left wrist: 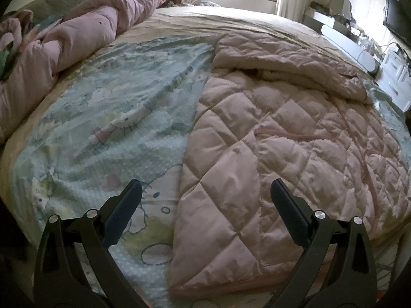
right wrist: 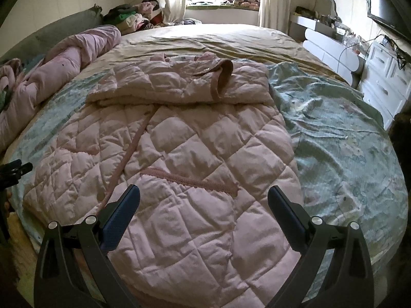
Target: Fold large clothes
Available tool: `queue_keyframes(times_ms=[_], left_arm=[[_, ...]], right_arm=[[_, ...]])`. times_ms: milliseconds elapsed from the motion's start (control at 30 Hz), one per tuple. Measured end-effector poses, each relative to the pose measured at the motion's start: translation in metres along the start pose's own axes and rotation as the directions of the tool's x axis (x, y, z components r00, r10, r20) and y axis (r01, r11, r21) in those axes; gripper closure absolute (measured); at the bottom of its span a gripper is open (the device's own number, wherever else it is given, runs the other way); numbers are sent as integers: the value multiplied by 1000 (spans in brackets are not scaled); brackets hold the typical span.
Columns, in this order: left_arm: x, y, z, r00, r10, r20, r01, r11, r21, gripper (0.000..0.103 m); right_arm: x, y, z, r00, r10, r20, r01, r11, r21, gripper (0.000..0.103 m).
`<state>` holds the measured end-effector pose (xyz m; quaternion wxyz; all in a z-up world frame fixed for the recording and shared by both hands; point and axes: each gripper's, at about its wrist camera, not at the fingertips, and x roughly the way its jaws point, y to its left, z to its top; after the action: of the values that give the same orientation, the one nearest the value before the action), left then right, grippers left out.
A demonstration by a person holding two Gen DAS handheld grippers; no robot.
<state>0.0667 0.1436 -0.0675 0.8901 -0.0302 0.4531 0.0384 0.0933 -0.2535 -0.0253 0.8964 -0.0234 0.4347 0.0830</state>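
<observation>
On bed (right wrist: 205, 38), coat (right wrist: 179, 154) lies flat w/ sleeves folded across chest, prob. so hem can go up next; left gripper (left wrist: 205, 192) & right gripper (right wrist: 203, 197) hover near hem, jaws apart, holding nothing.

The pink quilted padded coat (left wrist: 282, 154) is running out of the left wrist view at five o'clock. Its folded upper half is hiding whatever lies beneath. Small items on the white dresser (right wrist: 385, 77) at two o'clock are blurring beyond recognition.
</observation>
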Motion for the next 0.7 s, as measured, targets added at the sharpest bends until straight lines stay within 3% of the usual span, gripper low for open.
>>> queue_keyframes(times_ms=[700], left_arm=[[36,0,-23,993,-11,-117,11,1000,-1,9]], right_arm=[[20,-31,-55,990,-67,-123,71,997,30,4]])
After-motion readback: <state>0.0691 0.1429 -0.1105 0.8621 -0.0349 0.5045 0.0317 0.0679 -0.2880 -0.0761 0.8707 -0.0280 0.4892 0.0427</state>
